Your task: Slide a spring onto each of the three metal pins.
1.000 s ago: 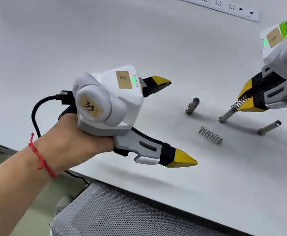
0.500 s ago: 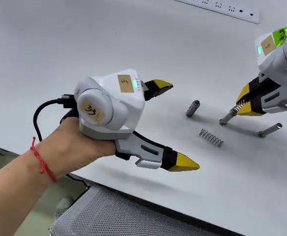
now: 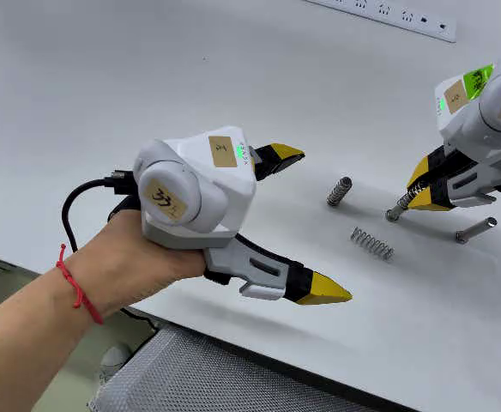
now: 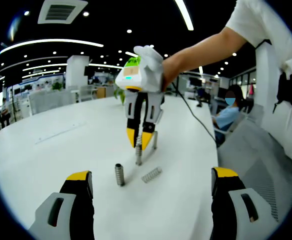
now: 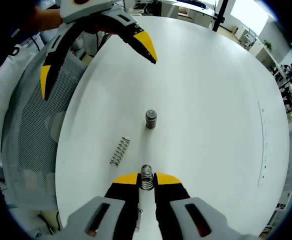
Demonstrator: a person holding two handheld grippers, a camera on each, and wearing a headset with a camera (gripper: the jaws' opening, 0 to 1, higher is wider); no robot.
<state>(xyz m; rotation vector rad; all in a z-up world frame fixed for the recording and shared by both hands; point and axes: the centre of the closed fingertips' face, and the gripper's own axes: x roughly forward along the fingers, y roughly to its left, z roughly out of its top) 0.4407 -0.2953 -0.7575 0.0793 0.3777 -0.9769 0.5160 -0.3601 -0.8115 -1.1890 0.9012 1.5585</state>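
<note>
My right gripper [image 3: 415,194] is shut on a spring [image 3: 409,196] that sits over the top of a tilted metal pin [image 3: 395,211]. From the right gripper view, the spring [image 5: 146,177] is pinched between the yellow tips. A second pin [image 3: 339,190] lies to the left with a spring on it. A loose spring [image 3: 371,244] lies on the white table, and a bare pin [image 3: 475,230] lies to its right. My left gripper [image 3: 310,221] hovers open, short of the parts, with nothing between its fingers. In the left gripper view the right gripper [image 4: 140,140] holds its pin [image 4: 138,156] upright.
A power strip [image 3: 388,13] lies at the table's far edge. The near table edge [image 3: 259,348] runs below the left gripper, with a grey mesh seat [image 3: 190,378] under it. A black cable [image 3: 75,193] trails from the left gripper.
My right gripper has moved slightly left and down with the spring, closer to the pin's base end. The left gripper has barely shifted and stays open.
</note>
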